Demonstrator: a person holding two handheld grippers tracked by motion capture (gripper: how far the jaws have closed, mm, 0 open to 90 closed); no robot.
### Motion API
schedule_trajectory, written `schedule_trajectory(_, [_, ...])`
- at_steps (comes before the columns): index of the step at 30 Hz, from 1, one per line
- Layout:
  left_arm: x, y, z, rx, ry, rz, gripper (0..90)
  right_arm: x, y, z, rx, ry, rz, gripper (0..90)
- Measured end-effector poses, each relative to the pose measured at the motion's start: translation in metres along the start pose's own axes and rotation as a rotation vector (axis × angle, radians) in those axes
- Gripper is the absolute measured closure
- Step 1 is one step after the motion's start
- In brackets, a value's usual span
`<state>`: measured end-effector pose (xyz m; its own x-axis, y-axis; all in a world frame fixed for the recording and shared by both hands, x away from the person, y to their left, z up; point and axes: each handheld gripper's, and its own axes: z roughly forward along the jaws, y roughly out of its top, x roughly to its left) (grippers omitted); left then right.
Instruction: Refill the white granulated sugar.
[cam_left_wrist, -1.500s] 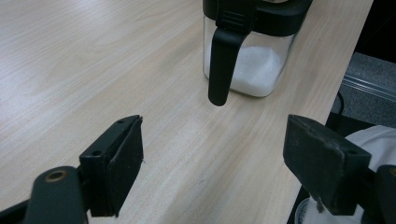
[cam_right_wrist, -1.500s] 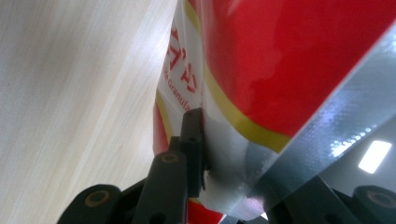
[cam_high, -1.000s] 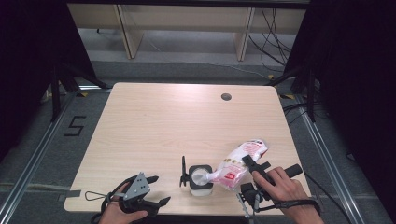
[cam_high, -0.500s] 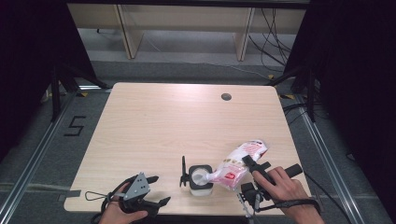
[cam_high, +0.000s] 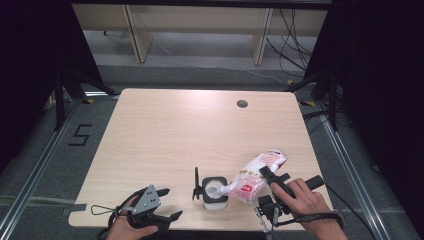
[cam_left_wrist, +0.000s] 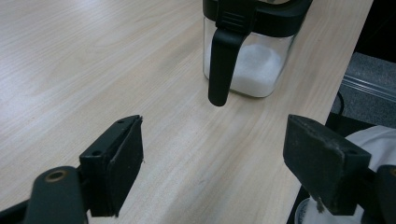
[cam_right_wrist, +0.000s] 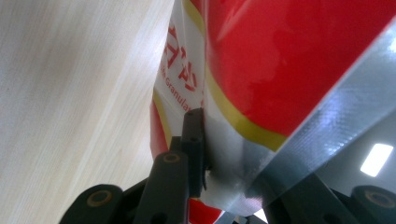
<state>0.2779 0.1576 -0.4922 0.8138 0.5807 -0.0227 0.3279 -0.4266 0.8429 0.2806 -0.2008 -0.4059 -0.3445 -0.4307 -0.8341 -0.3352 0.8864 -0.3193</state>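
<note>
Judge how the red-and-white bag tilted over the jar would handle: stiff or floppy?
Probably floppy: the bag bends toward the jar while the right gripper pinches it. Its glossy film looks slippery. White grains in the jar suggest its loose contents could shift.

From above the near edge we look forward and down over the whole surface (cam_high: 200, 130). Our left gripper view skims low toward the jar (cam_left_wrist: 247, 56), also seen from above; our right one presses against the bag (cam_right_wrist: 289, 60).
</note>
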Motion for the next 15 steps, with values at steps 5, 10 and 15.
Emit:
schedule_trajectory(5, [0.0000,0.0000,0.0000,0.000,0.000,0.000,19.8,-0.0016,-0.0004,0.0017,-0.017,-0.006,-0.022,76.3])
schedule_trajectory(10, [0.0004,0.0004,-0.0004,0.000,0.000,0.012,19.8,-0.0015,-0.0011,0.0009,0.001,0.013,-0.015,76.4])
schedule_trajectory(15, [0.0006,0.0005,-0.0004,0.000,-0.001,0.014,19.8,-0.0006,-0.0024,0.0024,-0.013,-0.004,-0.012,76.5])
